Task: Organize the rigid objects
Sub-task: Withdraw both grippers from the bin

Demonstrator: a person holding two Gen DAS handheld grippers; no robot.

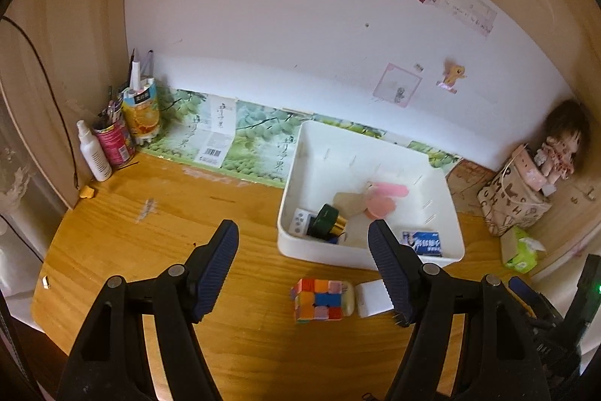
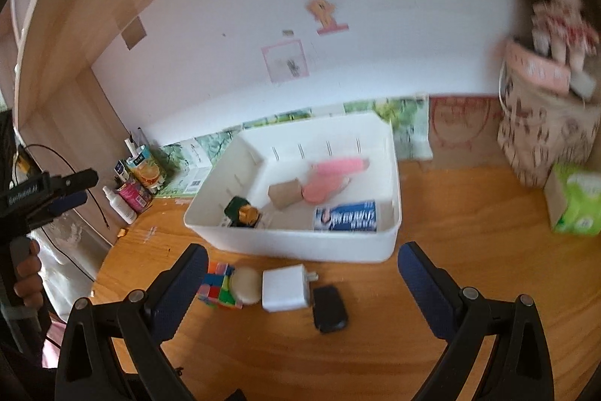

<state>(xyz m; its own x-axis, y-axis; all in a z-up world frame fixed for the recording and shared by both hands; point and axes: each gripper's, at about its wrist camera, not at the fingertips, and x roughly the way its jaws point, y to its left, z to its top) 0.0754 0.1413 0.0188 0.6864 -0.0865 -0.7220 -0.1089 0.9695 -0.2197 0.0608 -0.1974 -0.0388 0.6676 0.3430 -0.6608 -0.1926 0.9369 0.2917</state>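
A: Where were the grippers?

B: Left gripper (image 1: pixel 303 250) hung above the desk (image 1: pixel 169 232), fingers wide apart, nothing btwn them. Right gripper (image 2: pixel 302 273) same, spread wide, empty.

A: And the stuff?

B: In front of them, in a row on the desk: puzzle cube (image 2: pixel 219 283) touching a cream oval thing (image 2: pixel 246 284), then a white charger (image 2: pixel 284 289), then a black case (image 2: pixel 329 308). Just behind sat the white bin (image 2: pixel 300 245) w/ a blue box (image 2: pixel 346 216), pink pieces (image 2: pixel 330 175), green-gold bottle (image 2: pixel 243 211) inside.

Black hand-held gripper (image 2: pixel 302 282) frame, ribbed blue pads (image 2: pixel 424 282), silver screws
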